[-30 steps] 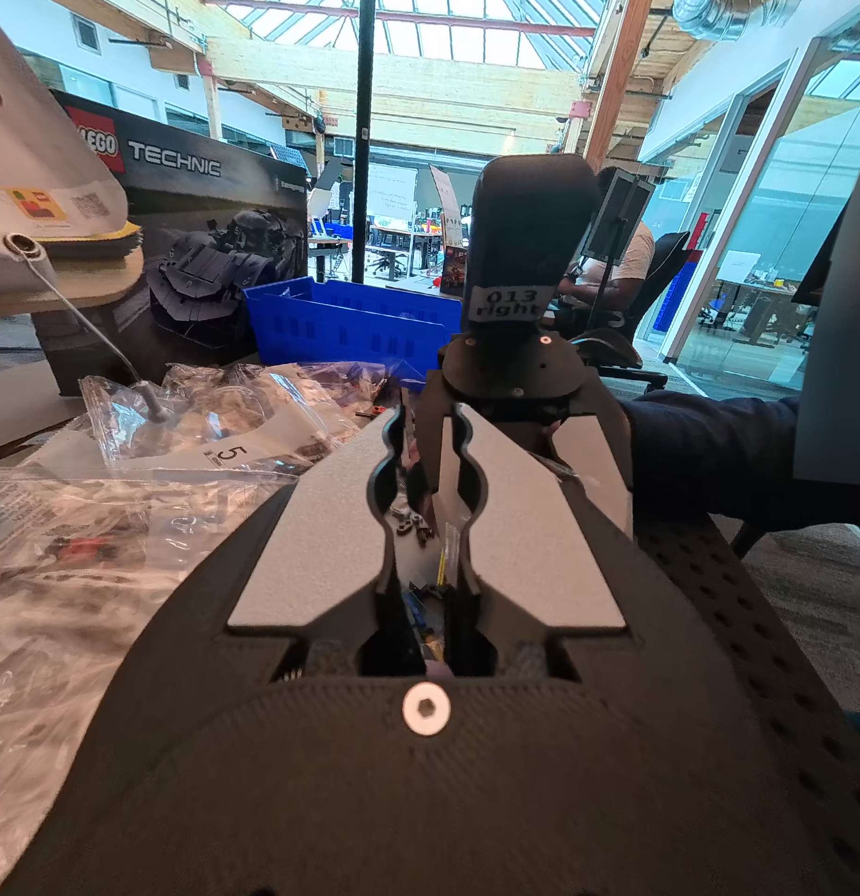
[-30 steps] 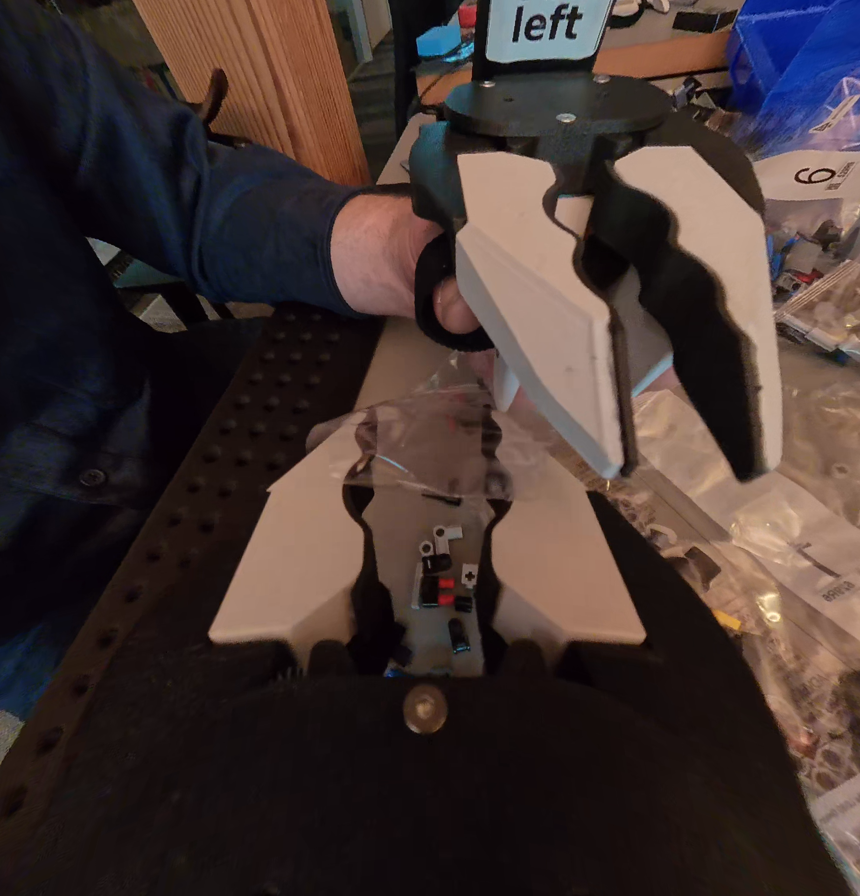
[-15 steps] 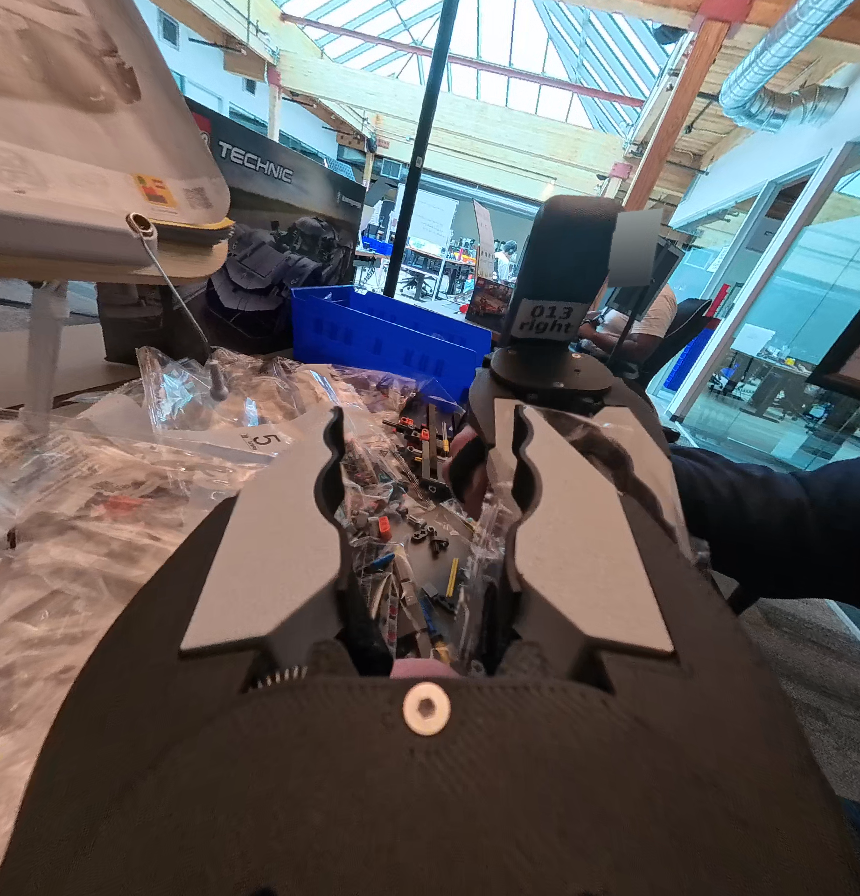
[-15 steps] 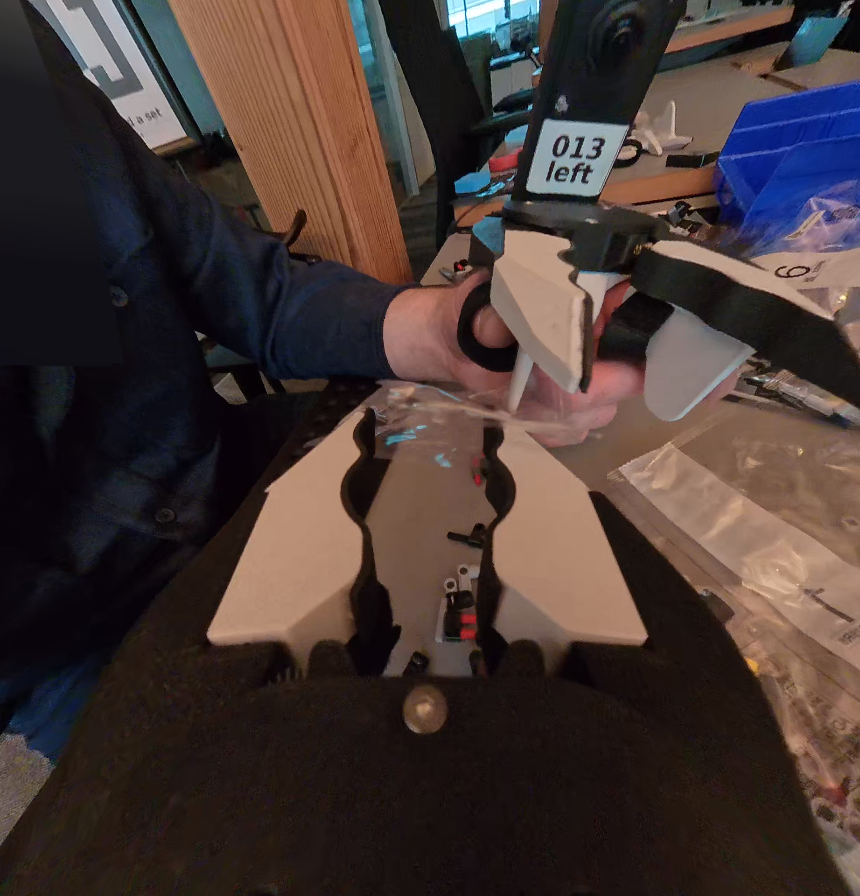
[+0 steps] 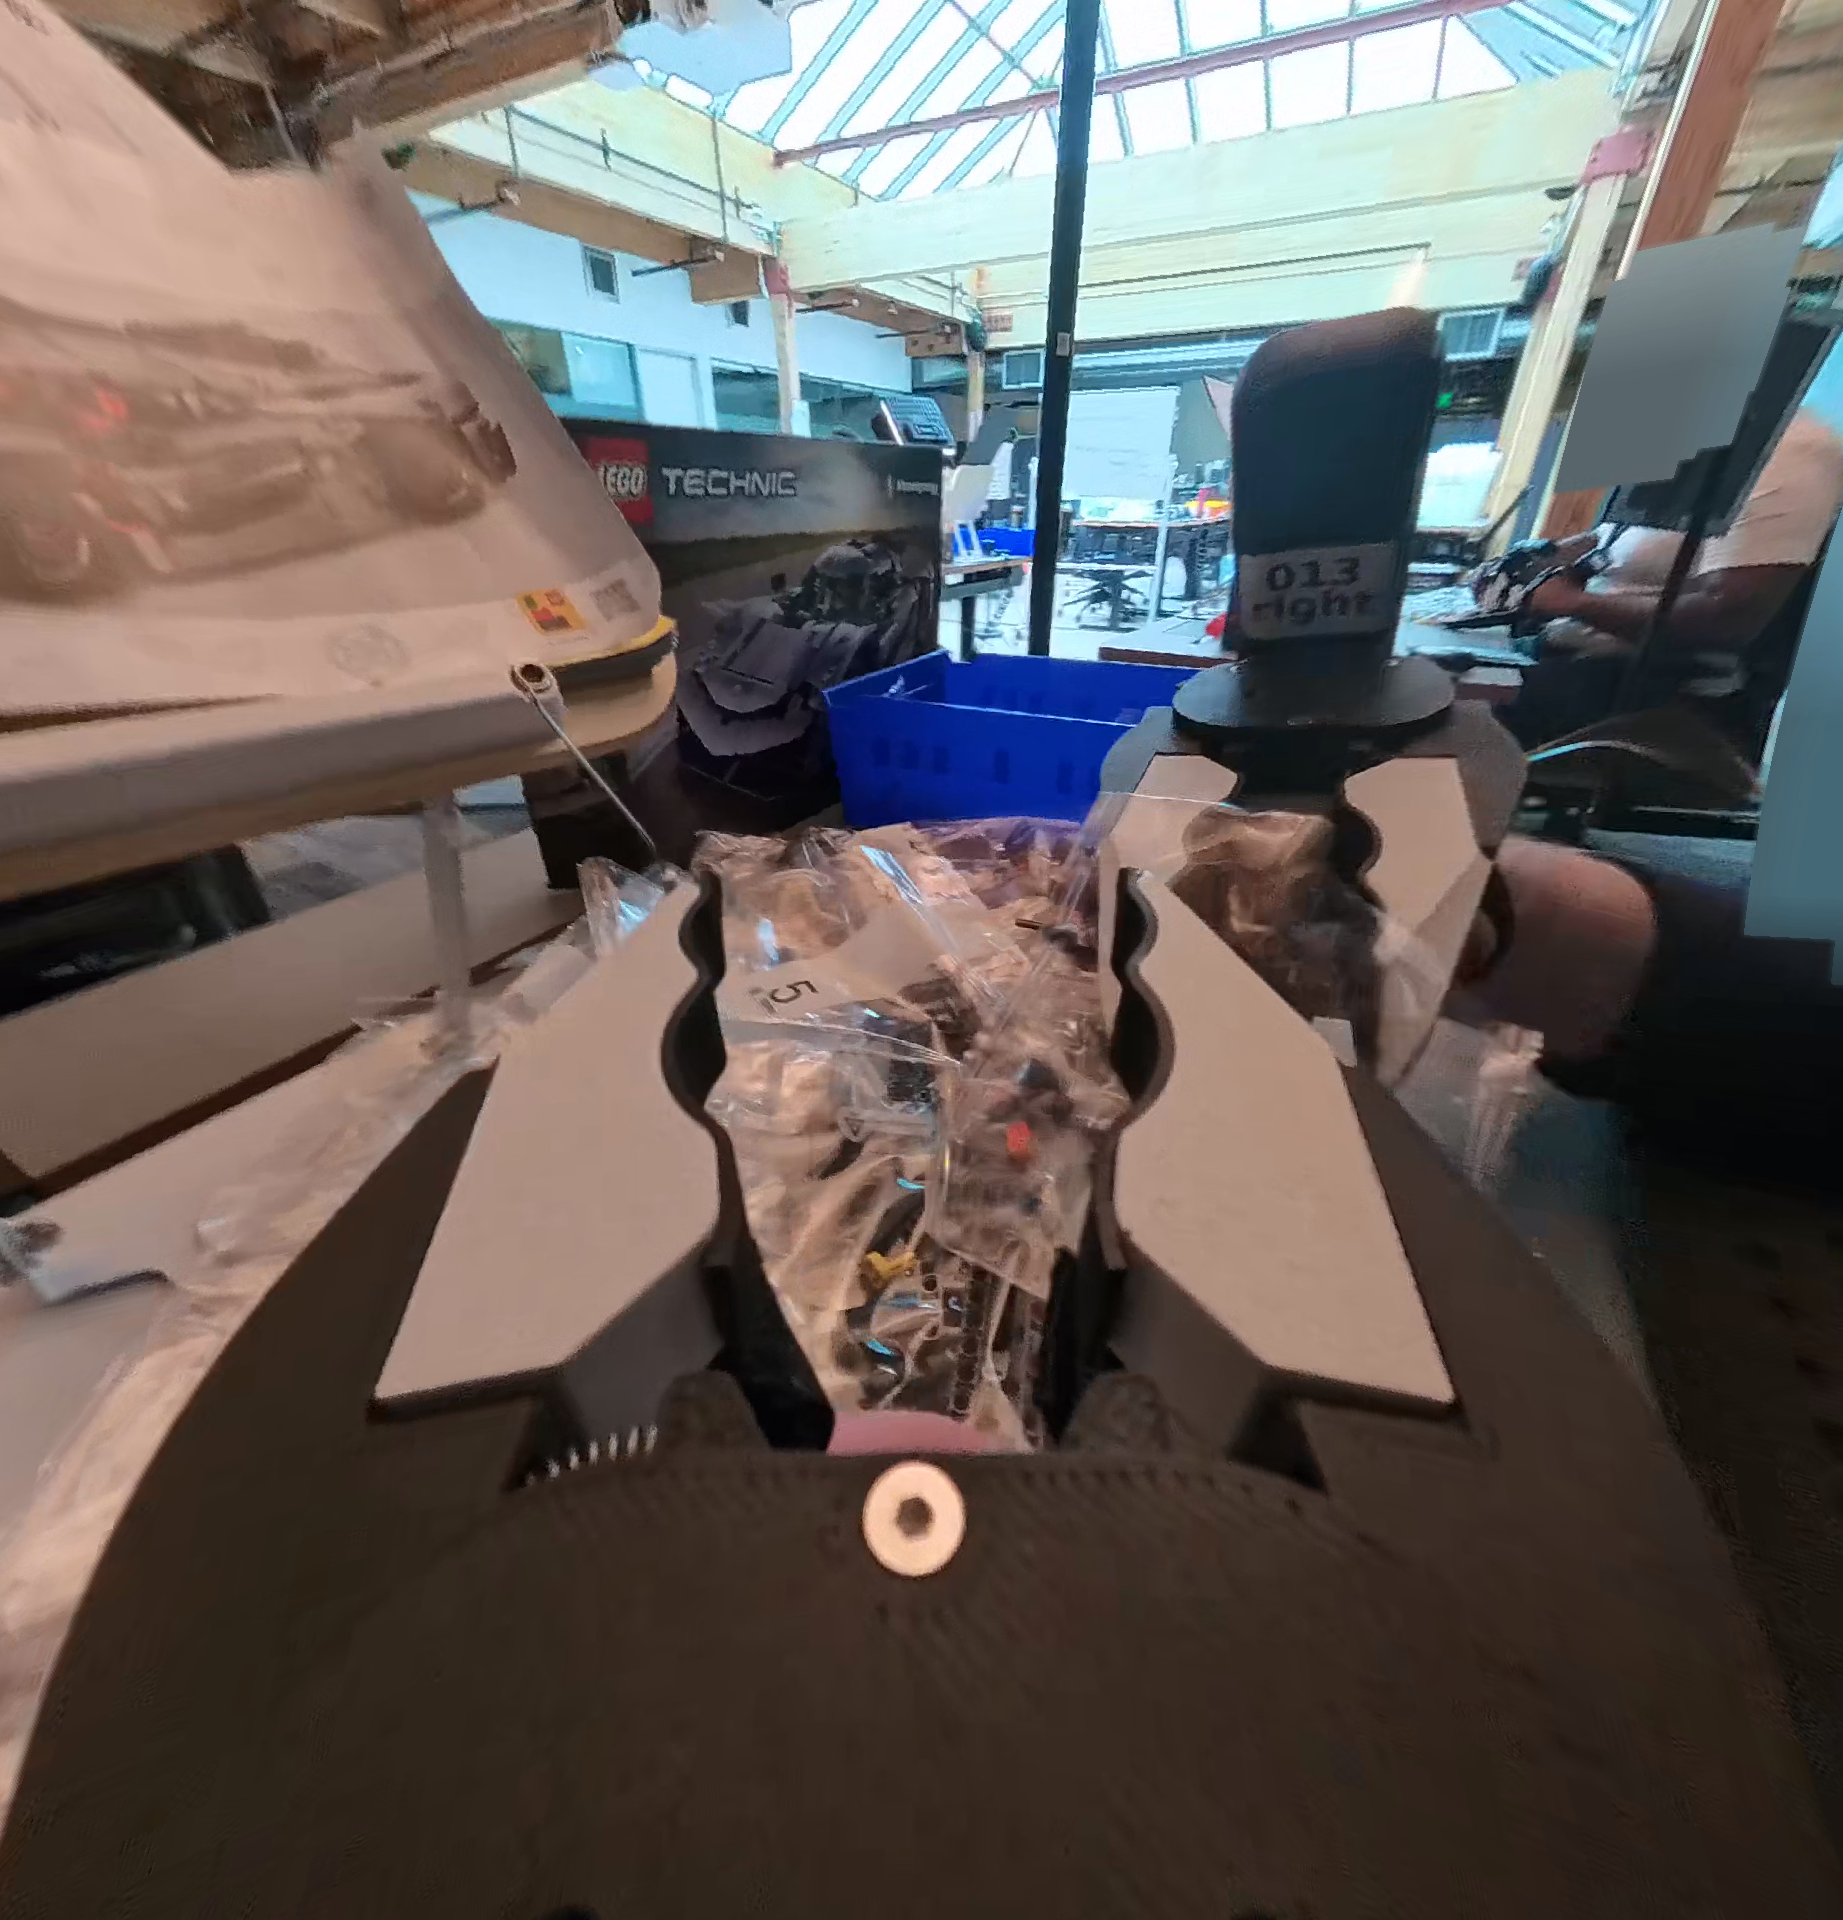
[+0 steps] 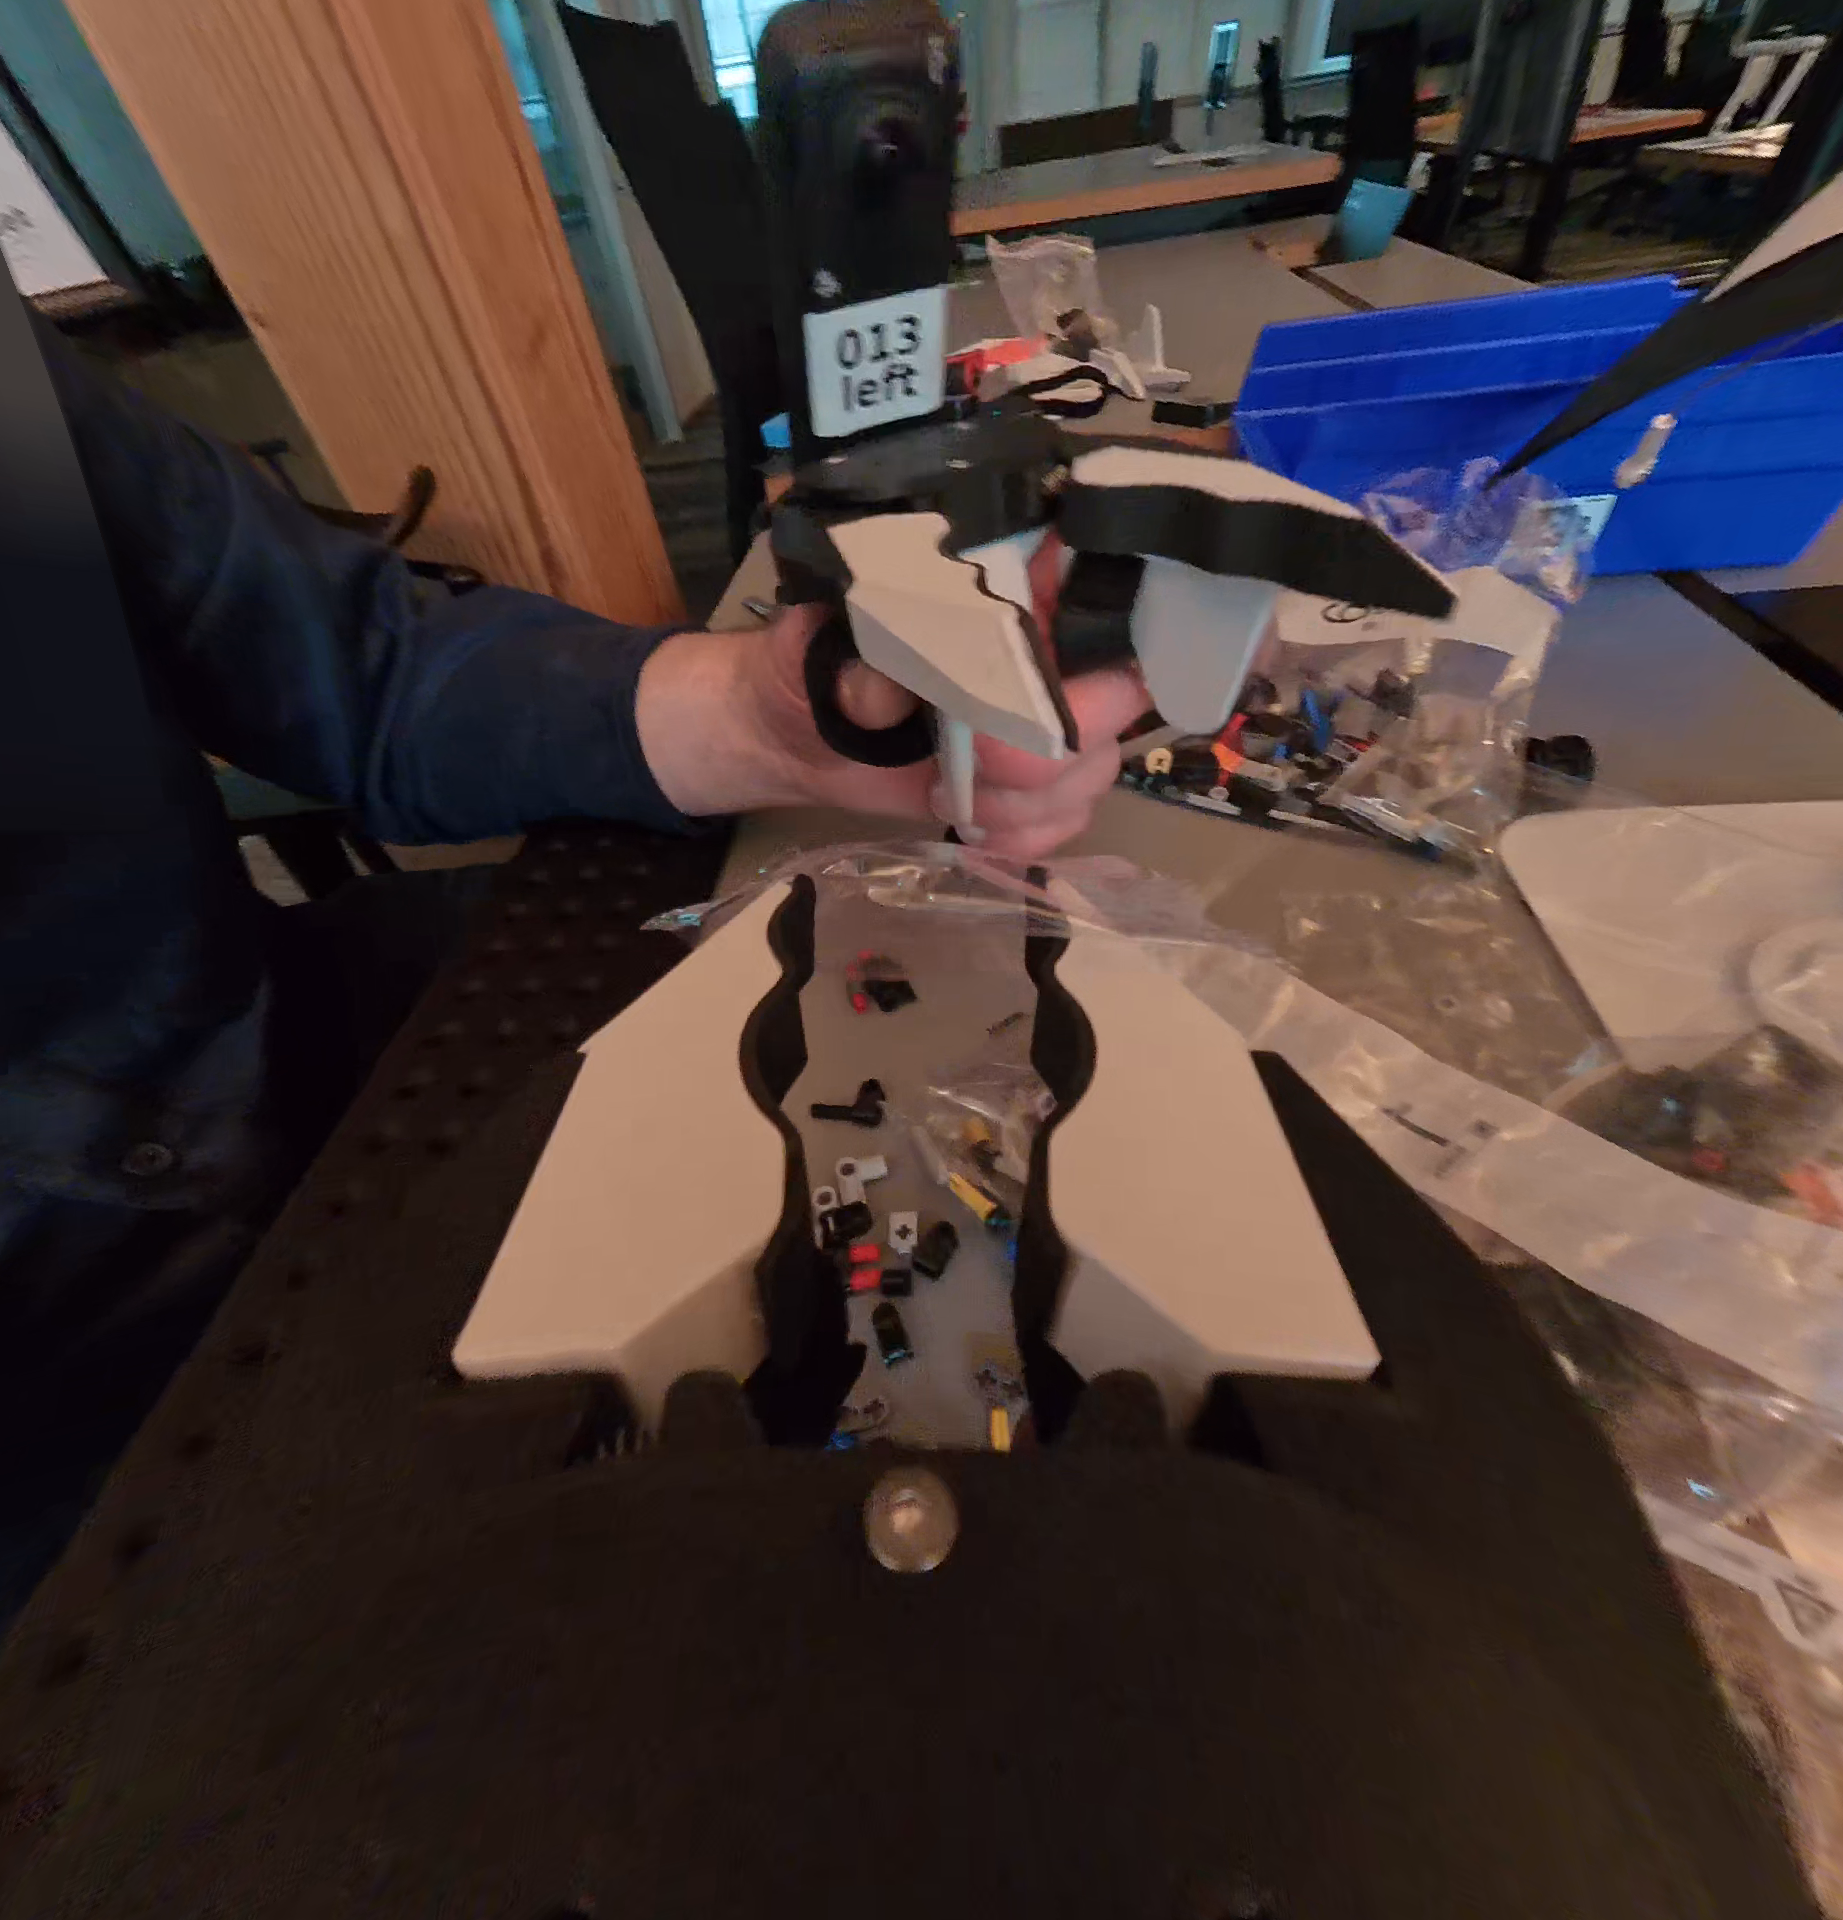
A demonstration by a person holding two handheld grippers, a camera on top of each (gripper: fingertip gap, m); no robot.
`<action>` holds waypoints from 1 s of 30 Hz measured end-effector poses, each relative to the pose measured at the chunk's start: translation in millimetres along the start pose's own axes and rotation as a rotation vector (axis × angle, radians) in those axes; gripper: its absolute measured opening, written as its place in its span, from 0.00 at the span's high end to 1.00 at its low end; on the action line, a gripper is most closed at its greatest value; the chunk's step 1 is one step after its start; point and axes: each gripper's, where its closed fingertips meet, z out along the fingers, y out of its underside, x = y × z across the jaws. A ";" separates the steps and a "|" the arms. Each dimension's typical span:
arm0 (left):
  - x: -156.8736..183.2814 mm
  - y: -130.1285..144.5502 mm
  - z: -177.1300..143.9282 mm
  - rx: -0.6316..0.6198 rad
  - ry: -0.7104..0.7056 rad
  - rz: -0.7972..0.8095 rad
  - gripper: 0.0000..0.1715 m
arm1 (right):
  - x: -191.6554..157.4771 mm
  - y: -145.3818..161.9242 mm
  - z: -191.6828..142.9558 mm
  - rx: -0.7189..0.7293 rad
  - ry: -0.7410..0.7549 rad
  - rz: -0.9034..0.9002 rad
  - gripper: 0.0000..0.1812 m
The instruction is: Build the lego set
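My left gripper is open wide and empty above a heap of clear bags of lego pieces. It shows side-on in the right wrist view, held by a hand. My right gripper is open, with a clear, nearly empty plastic bag lying across its fingertips. I cannot tell whether it grips the bag. It faces me in the left wrist view, with the bag film over it. Loose small lego pieces lie on the grey table below the right gripper's fingers.
A blue bin stands behind the bags, also in the right wrist view. The set's box and an instruction booklet on a stand are at the left. A wooden post stands behind the black perforated table edge.
My left gripper has opened from nearly shut to wide and drawn back from the right gripper. The right gripper's jaw gap is unchanged, with the bag still across its tips.
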 end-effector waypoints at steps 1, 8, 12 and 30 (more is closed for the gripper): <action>-1.0 -3.7 -2.0 0.011 -0.016 0.031 0.58 | 3.0 0.4 -1.2 -0.003 0.015 0.005 0.79; 13.0 -7.3 -4.5 -0.019 -0.080 0.374 0.66 | 34.2 11.1 -13.1 -0.034 0.157 0.098 0.82; 44.0 18.4 12.2 -0.116 -0.014 0.563 0.67 | 41.5 16.8 -15.0 -0.045 0.178 0.132 0.81; 46.7 47.2 18.7 -0.232 -0.001 0.663 0.89 | 38.1 15.9 -13.1 -0.051 0.174 0.109 0.91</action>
